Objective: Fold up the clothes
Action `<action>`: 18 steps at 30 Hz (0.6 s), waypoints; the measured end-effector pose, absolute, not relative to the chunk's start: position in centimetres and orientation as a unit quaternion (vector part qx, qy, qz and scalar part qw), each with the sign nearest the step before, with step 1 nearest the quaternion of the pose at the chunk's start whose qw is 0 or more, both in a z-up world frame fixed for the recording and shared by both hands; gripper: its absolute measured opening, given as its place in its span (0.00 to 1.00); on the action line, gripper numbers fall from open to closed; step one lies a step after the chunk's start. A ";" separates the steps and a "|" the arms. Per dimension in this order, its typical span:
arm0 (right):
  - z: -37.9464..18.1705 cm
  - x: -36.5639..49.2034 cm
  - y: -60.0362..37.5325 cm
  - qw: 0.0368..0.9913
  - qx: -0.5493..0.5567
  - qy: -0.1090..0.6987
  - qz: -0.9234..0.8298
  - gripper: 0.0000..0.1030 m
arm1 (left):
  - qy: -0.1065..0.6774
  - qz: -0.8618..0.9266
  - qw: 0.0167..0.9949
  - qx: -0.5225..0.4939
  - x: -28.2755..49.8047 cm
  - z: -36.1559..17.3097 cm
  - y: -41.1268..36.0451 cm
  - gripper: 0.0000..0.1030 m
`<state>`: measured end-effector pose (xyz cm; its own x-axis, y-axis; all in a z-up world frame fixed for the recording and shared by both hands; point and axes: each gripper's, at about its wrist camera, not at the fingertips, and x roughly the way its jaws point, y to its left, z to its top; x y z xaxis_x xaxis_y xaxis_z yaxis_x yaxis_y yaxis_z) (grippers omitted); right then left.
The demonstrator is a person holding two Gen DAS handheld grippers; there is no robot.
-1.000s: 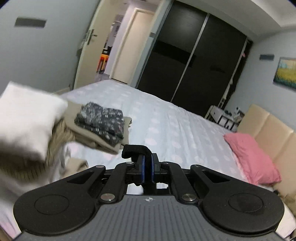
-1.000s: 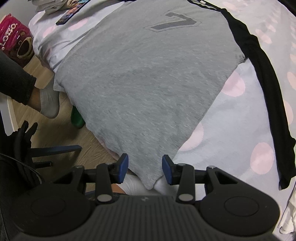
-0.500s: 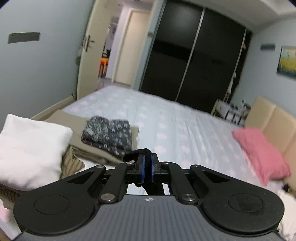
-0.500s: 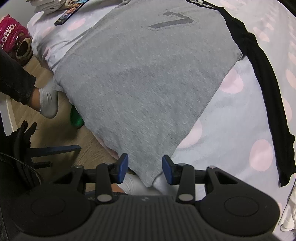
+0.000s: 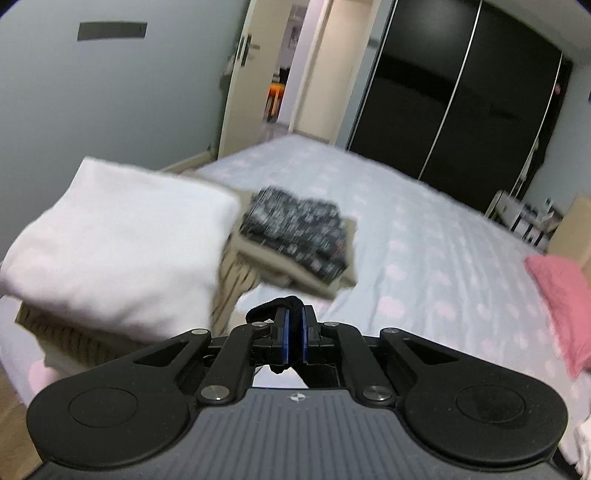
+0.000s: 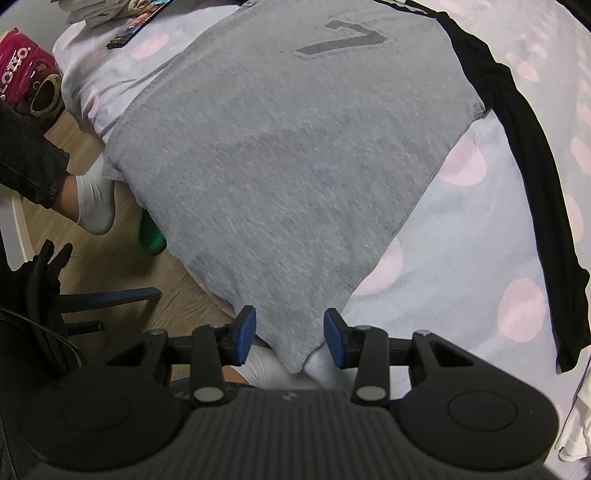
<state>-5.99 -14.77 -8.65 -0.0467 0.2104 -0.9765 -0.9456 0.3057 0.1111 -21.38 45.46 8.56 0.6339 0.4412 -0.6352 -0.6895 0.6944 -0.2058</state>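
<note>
A grey shirt (image 6: 295,155) with a dark "7" and black sleeves (image 6: 532,177) lies flat on the dotted bed, its hem hanging over the bed's edge. My right gripper (image 6: 289,338) is open, its blue pads on either side of the shirt's bottom corner. My left gripper (image 5: 293,334) is shut on a strip of black fabric (image 5: 271,308), held above the bed; what the strip belongs to is hidden.
Folded clothes are stacked at the bed's left: a white piece (image 5: 118,251), a striped one and a dark floral one (image 5: 295,229) on beige. A pink pillow (image 5: 561,299) lies right. A person's socked foot (image 6: 96,203), a phone (image 6: 136,26) and wooden floor are at the bedside.
The left gripper has swung left and closer to the folded stack, still shut on the black fabric. The right gripper has drifted slightly along the shirt's hem, still open.
</note>
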 end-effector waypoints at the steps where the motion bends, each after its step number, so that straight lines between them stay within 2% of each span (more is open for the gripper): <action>1: -8.6 -6.0 -14.7 0.601 -0.340 0.542 0.480 0.43 | 0.290 0.323 0.874 -0.217 -21.4 7.8 45.6 0.04; 9: -8.6 -5.7 -12.3 0.592 -0.354 0.547 0.474 0.43 | 0.347 0.331 0.856 -0.193 -21.5 2.6 47.1 0.04; 16: -6.2 -6.0 -5.8 0.598 -0.354 0.502 0.515 0.43 | 0.370 0.349 0.853 -0.116 -22.6 0.5 48.2 0.05; 18: -5.8 -6.4 -3.5 0.595 -0.357 0.488 0.530 0.43 | 0.390 0.344 0.847 -0.108 -23.0 0.0 48.6 0.10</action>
